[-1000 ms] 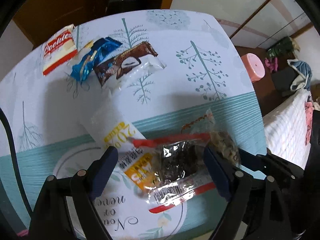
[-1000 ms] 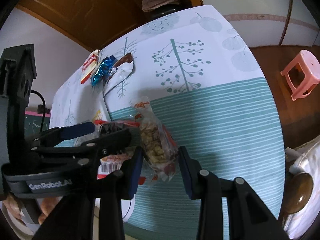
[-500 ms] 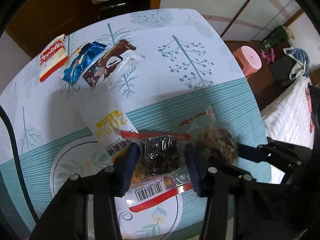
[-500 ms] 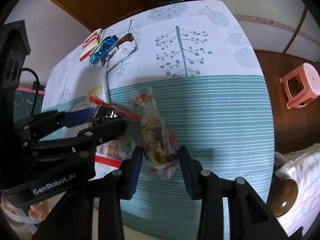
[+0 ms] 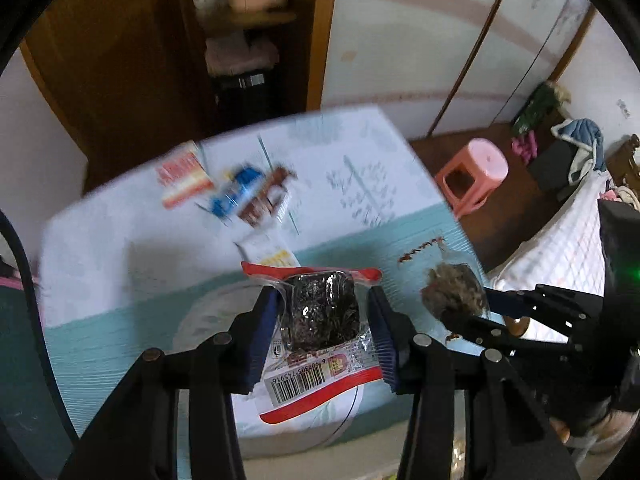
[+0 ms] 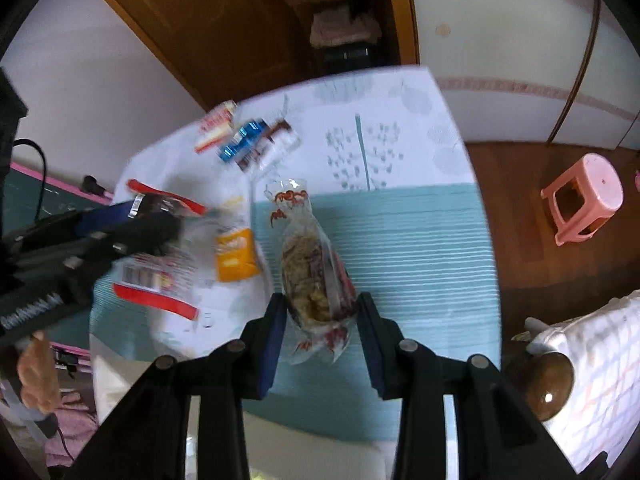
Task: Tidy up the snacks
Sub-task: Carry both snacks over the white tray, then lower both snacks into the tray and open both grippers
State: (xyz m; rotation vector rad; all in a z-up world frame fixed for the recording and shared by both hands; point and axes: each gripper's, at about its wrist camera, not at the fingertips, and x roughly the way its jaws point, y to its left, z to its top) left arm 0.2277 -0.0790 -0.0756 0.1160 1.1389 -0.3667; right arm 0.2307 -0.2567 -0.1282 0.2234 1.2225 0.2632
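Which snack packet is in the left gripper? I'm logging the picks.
The clear red-edged packet of dark snack, barcode toward the camera, between the left gripper's fingers; the others are elsewhere.

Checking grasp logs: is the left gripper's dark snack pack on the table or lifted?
Lifted. The left gripper is shut on the snack pack, which hangs above the table in the right wrist view.

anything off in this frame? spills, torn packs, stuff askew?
Nothing spilled or torn that I can see. Left tool grips the dark snack pack; right tool grips the clear snack bag. Yellow packet lies askew on the table. Blur hides detail.
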